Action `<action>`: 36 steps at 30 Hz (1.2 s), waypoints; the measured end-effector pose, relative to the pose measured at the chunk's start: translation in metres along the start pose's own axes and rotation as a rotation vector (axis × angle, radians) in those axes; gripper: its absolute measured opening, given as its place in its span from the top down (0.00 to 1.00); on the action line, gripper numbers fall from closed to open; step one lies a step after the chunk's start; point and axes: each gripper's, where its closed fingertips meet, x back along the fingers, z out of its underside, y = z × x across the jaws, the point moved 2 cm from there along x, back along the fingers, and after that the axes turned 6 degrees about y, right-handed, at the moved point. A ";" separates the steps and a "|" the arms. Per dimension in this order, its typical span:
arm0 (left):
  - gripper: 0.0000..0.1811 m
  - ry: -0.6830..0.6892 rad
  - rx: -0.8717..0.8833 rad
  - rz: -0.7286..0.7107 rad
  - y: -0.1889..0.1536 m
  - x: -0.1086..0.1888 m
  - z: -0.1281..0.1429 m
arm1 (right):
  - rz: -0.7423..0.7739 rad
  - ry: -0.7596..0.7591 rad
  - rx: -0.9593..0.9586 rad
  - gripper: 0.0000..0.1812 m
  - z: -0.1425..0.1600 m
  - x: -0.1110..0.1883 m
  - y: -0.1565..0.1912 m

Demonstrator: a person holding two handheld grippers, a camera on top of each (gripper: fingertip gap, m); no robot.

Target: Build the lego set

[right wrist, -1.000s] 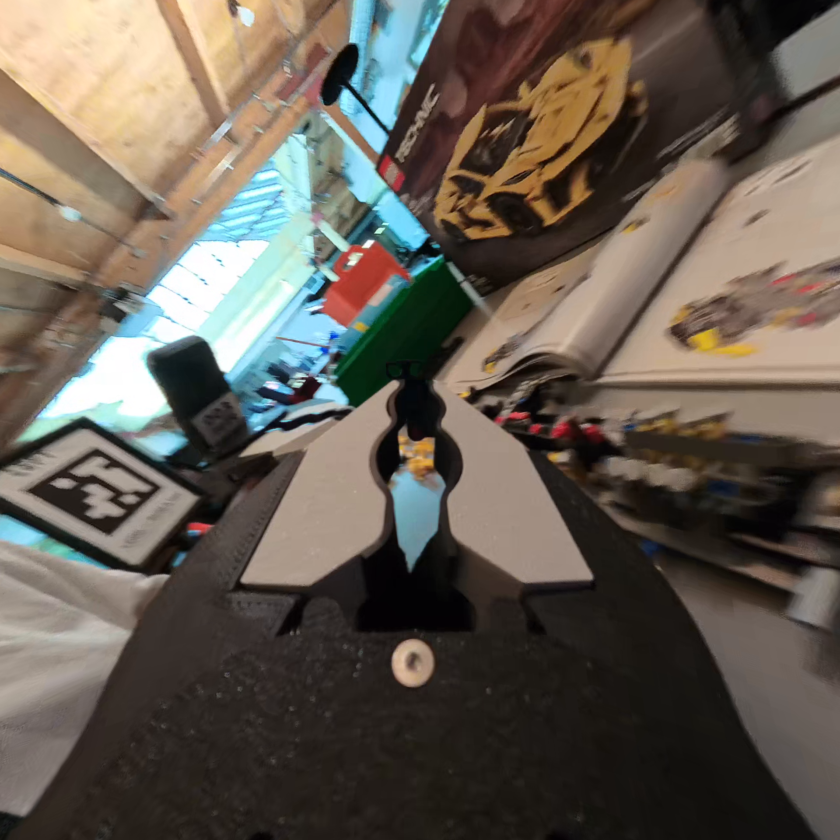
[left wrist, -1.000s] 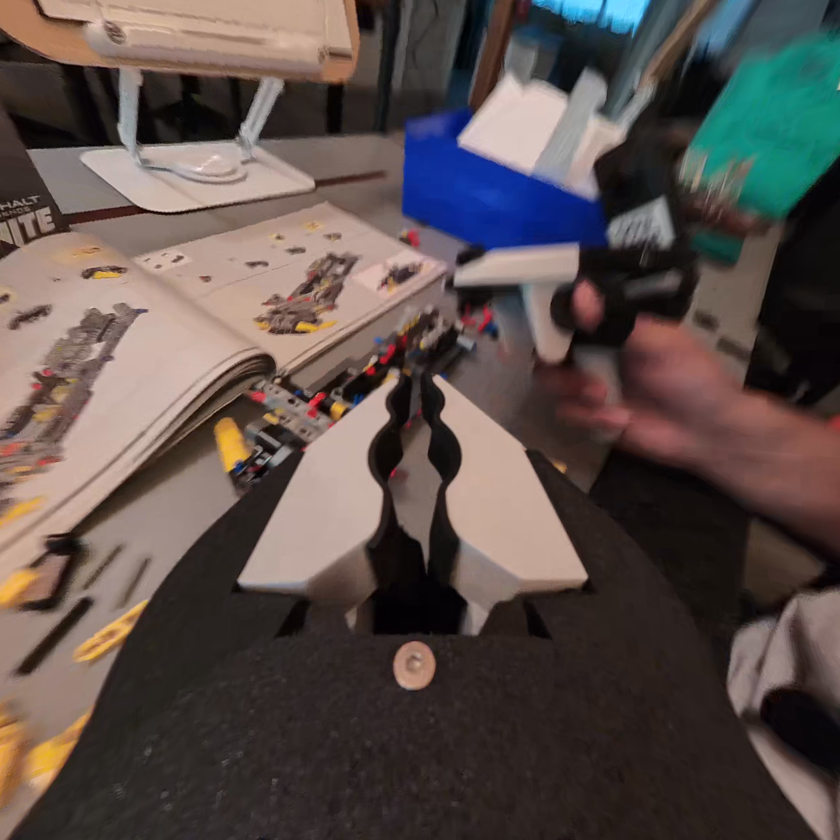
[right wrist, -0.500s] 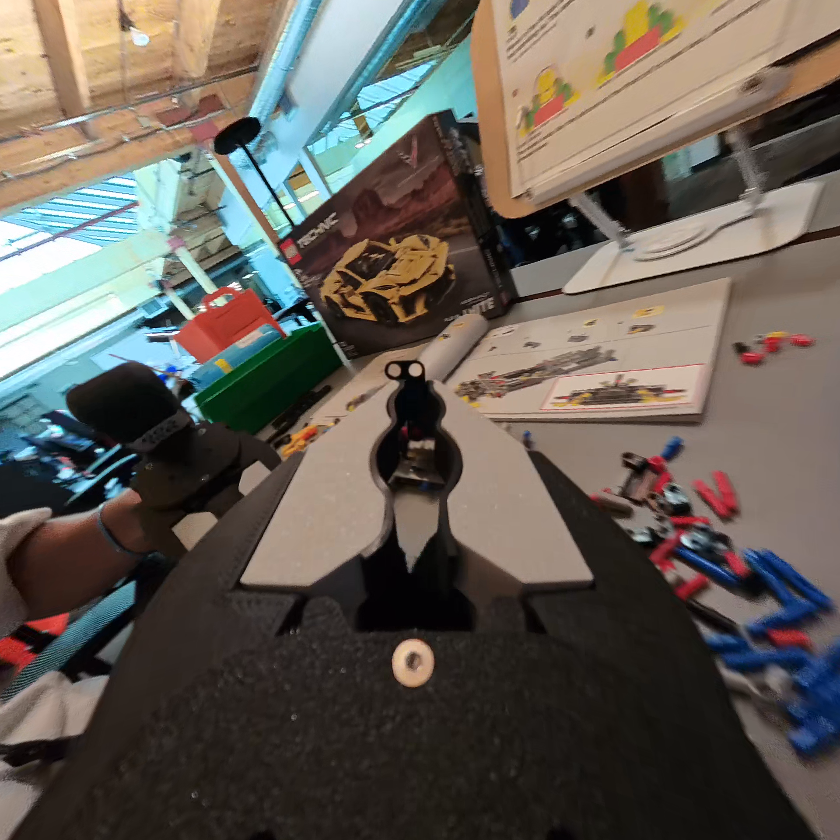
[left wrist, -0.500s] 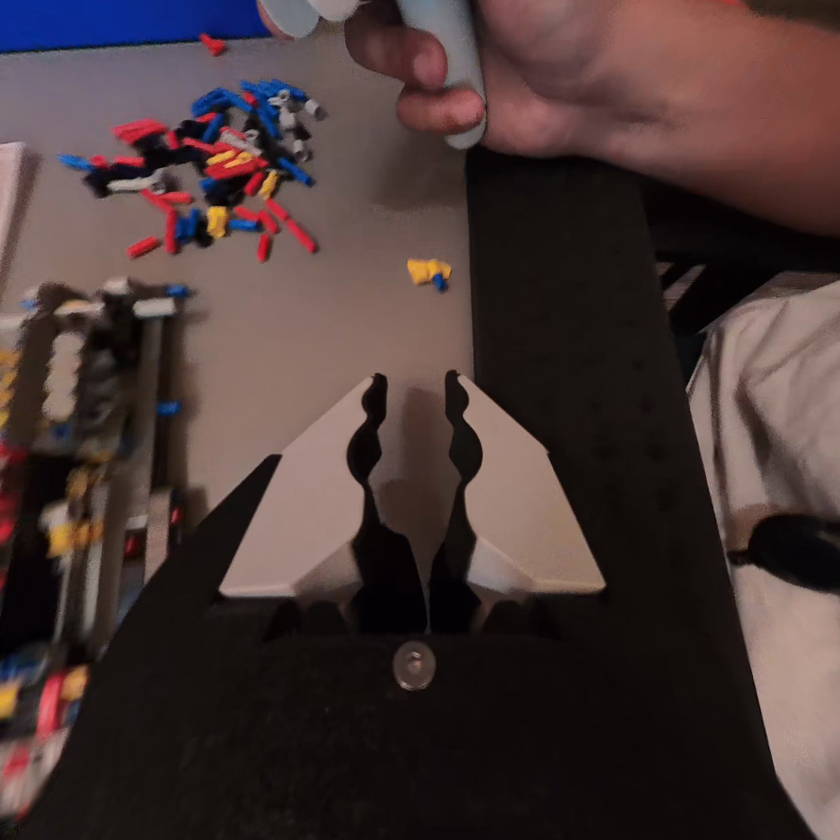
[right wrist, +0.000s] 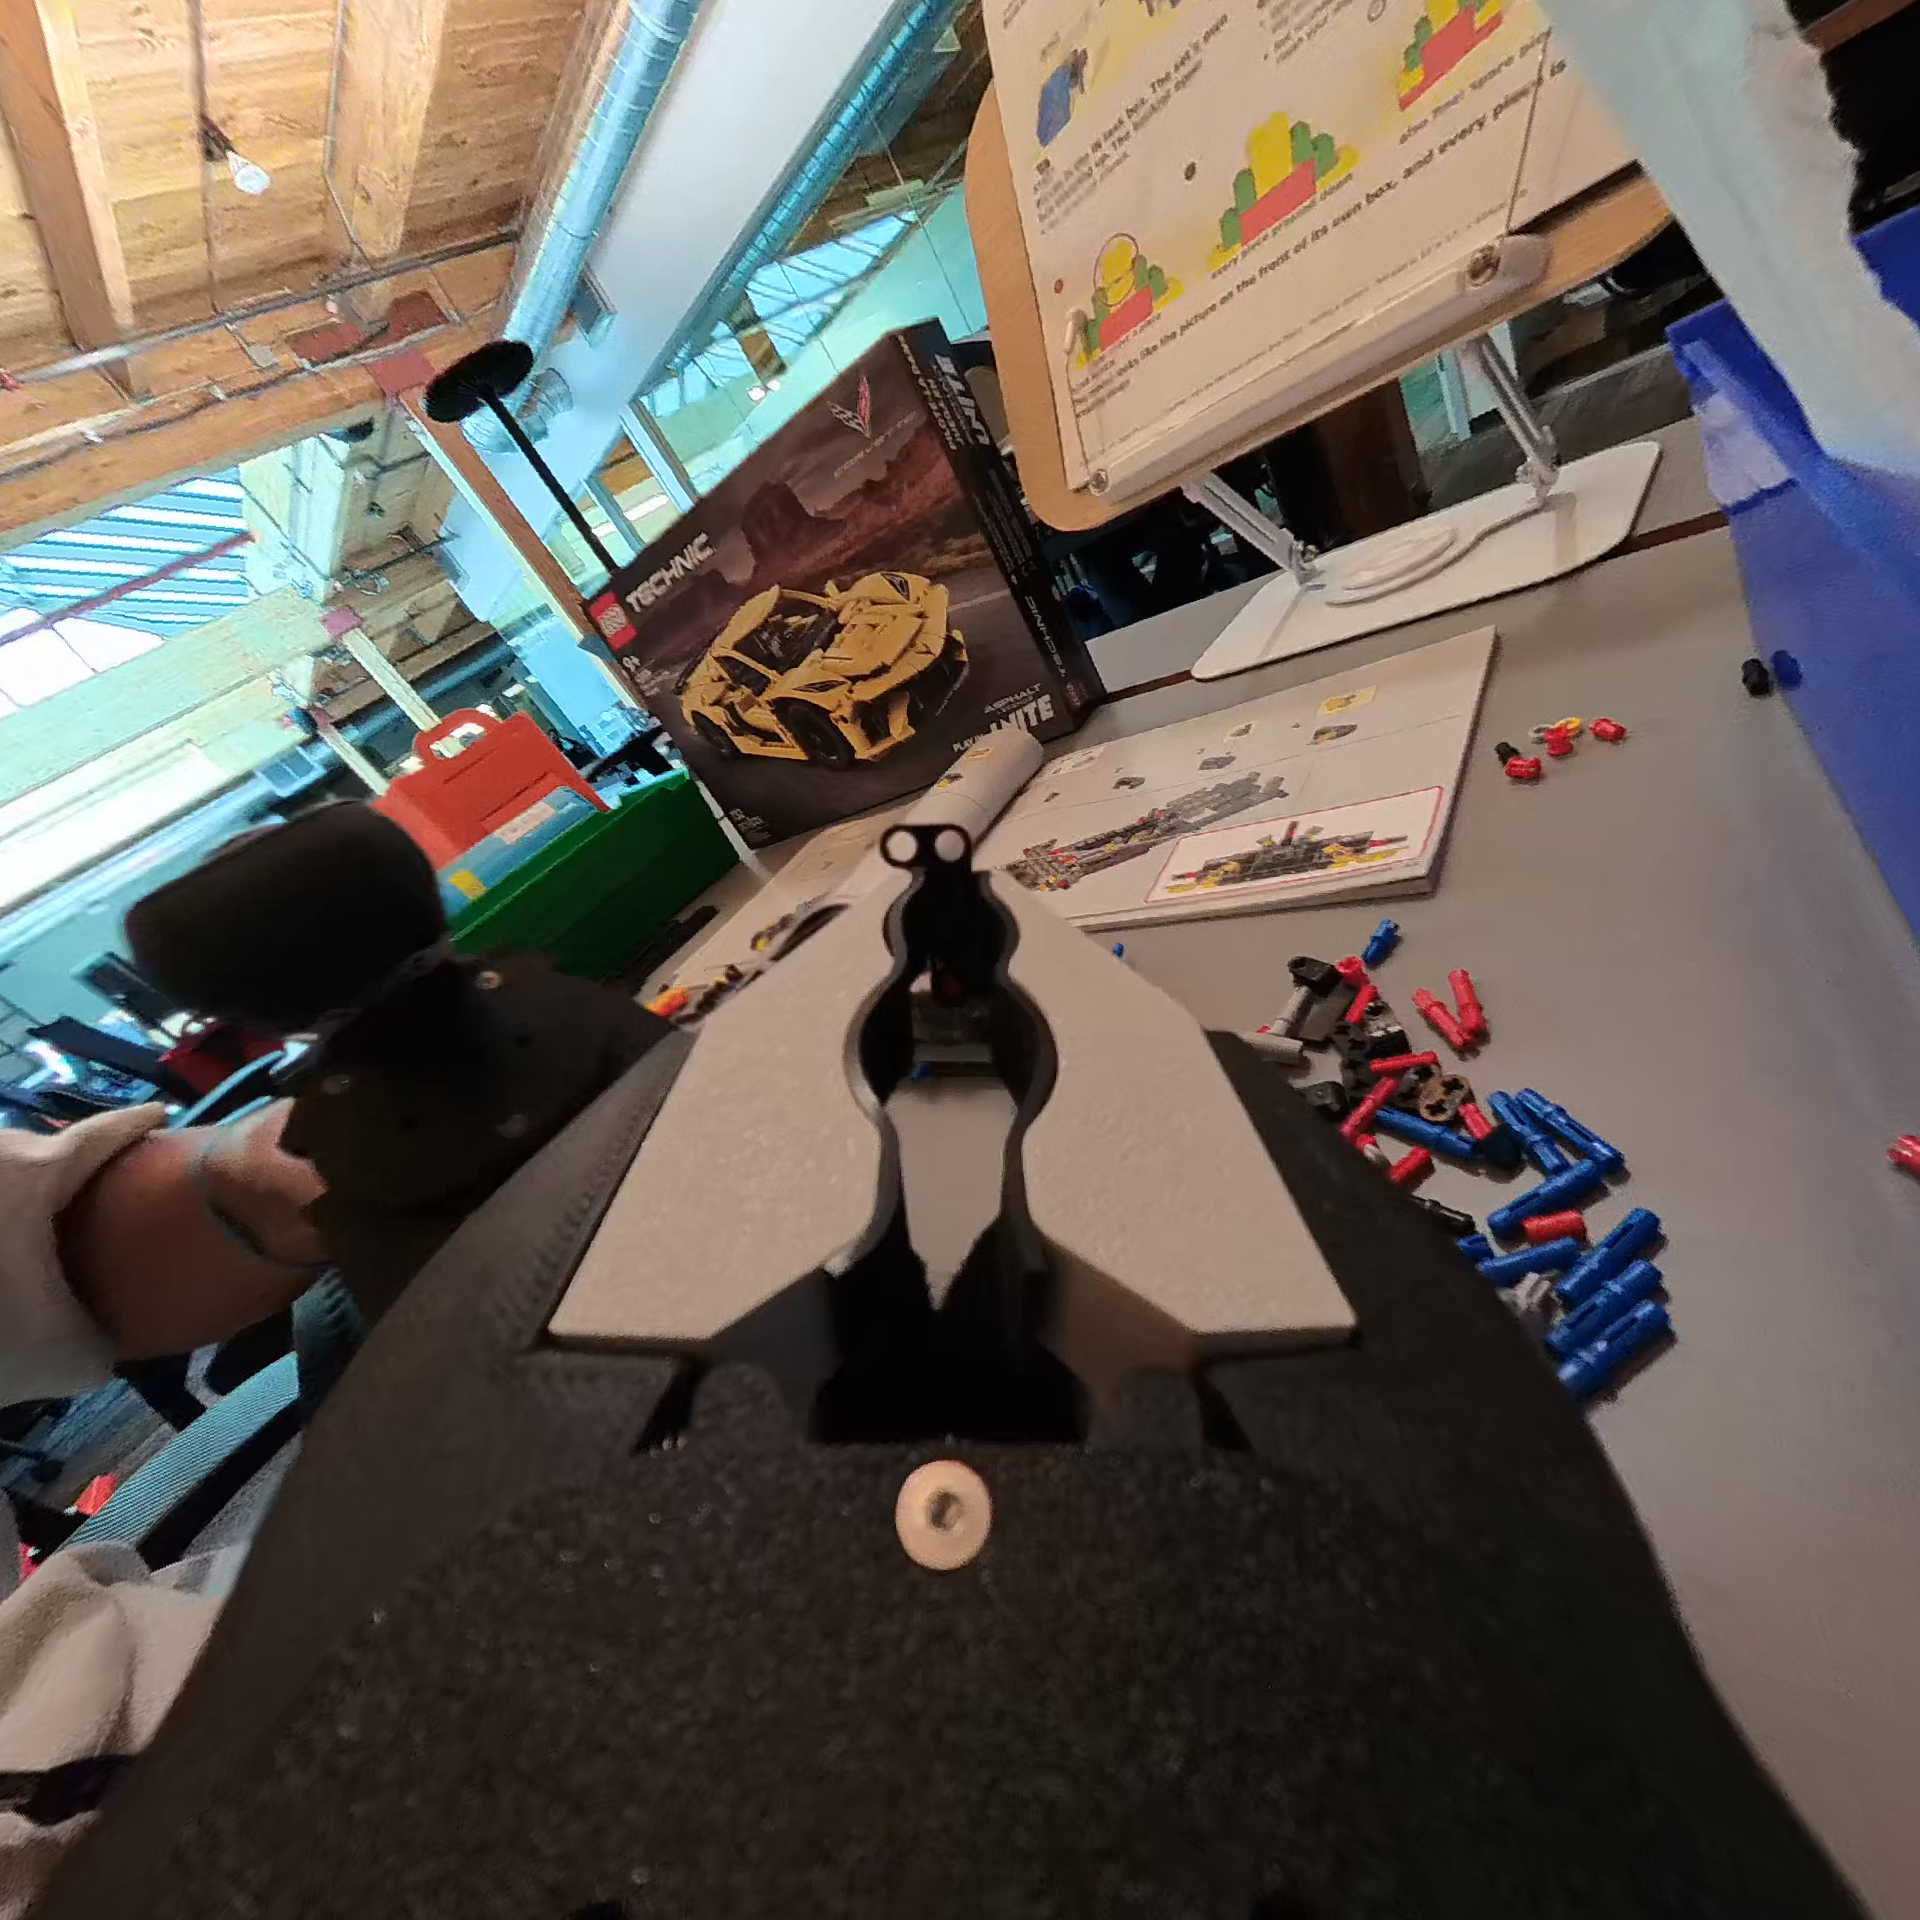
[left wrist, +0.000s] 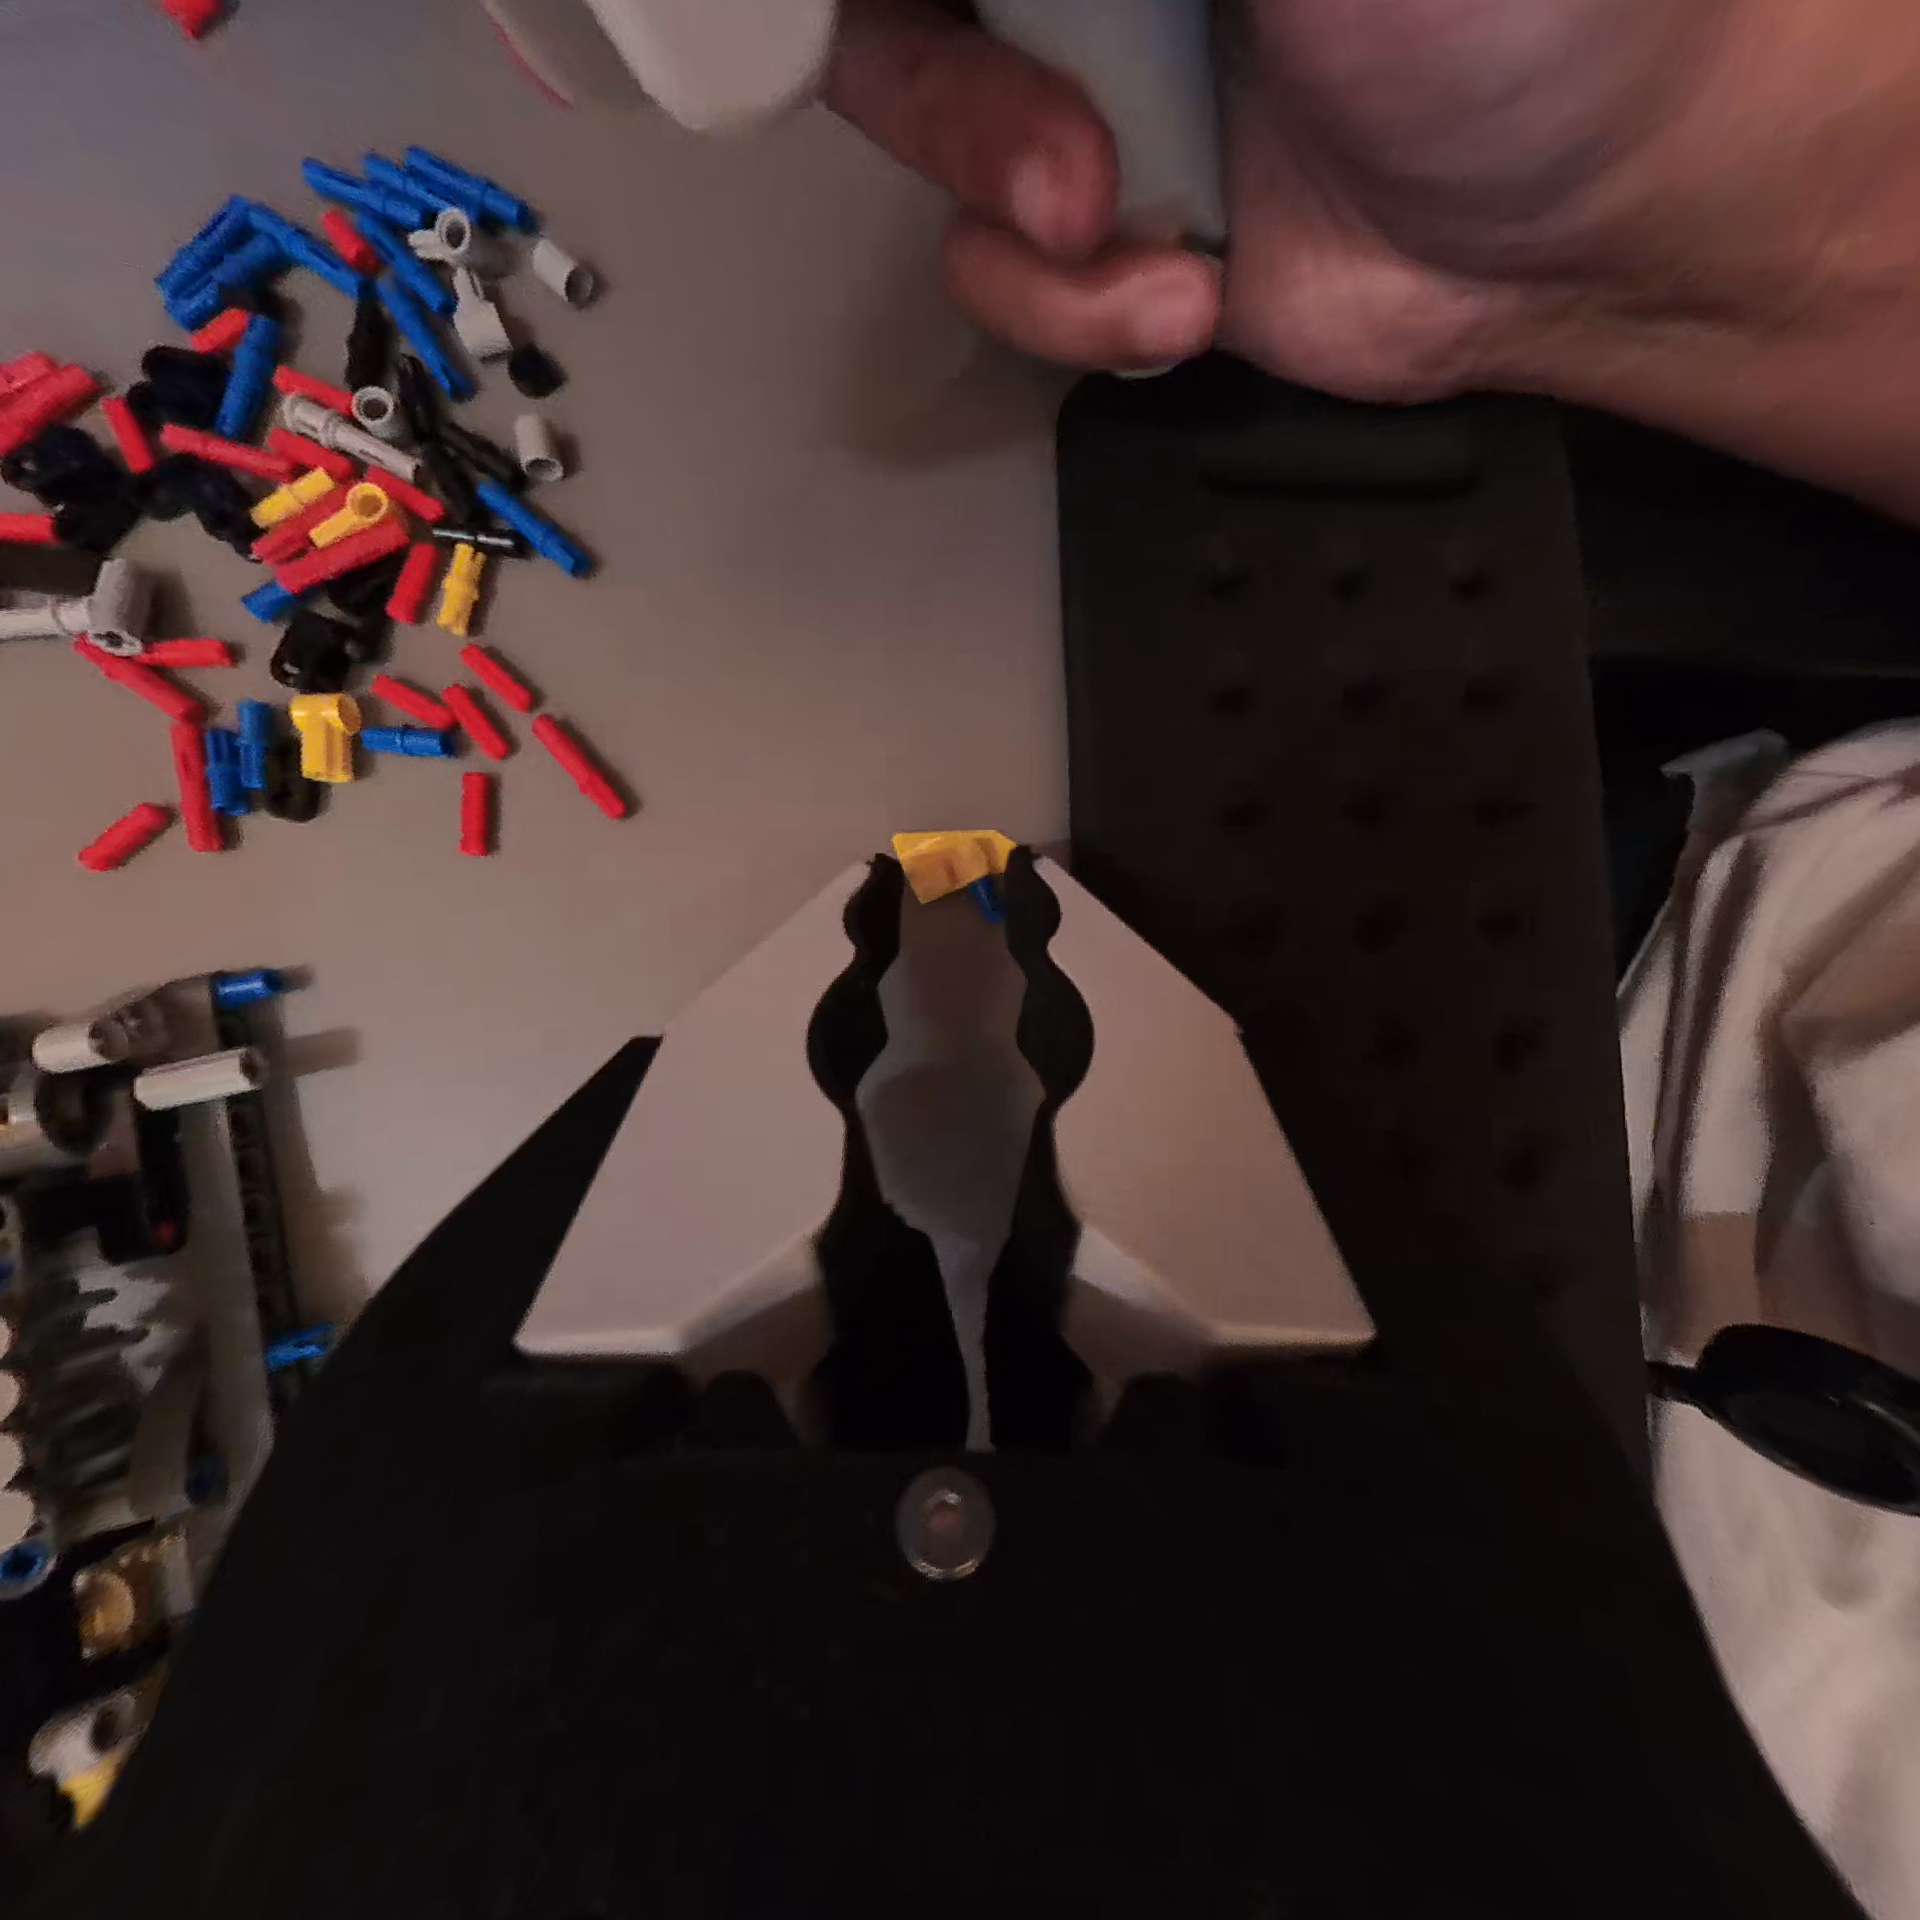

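Observation:
In the left wrist view my left gripper [left wrist: 953, 868] points down at the grey table [left wrist: 779, 623]. Its jaws are open, and a small yellow piece with a blue pin [left wrist: 948, 860] lies between the tips. A pile of red, blue, black and yellow pins [left wrist: 312, 499] lies at the upper left. The partly built chassis [left wrist: 114, 1247] is at the left edge. My right gripper [right wrist: 927, 868] is shut on a small black two-hole piece [right wrist: 925, 847] and holds it above the table. The pin pile [right wrist: 1475, 1122] is to its right.
The right gripper's black body [left wrist: 1320, 831] and the hand on it [left wrist: 1403, 208] are beside my left gripper. The open instruction booklet [right wrist: 1268, 821], the set box [right wrist: 831, 644], a sheet on a white stand [right wrist: 1299, 208], a blue bin [right wrist: 1829, 582] and a green bin [right wrist: 603, 873] lie beyond. Spacing between my two grippers at the tips: around 15 centimetres.
My left gripper swung down from the booklet and chassis to the table, then closed in on the yellow piece, which now sits between its open tips. The right gripper levelled out, still holding the black piece.

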 end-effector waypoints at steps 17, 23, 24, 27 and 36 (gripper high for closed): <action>0.92 -0.062 -0.042 -0.112 0.009 0.006 0.005 | 0.251 1.072 0.294 0.96 0.107 0.031 -0.013; 0.92 -0.356 -0.105 -0.190 0.020 0.046 0.001 | 0.214 1.086 0.279 0.96 0.111 0.022 -0.011; 0.92 -0.392 -0.097 -0.205 0.023 0.051 0.002 | 0.210 1.086 0.283 0.96 0.112 0.021 -0.010; 0.92 -0.476 -0.084 -0.239 0.030 0.060 0.006 | 0.198 1.073 0.274 0.92 0.112 0.019 -0.008; 0.92 -0.682 -0.281 -0.336 0.016 0.088 -0.006 | -0.183 0.628 -0.016 0.85 0.057 0.004 0.052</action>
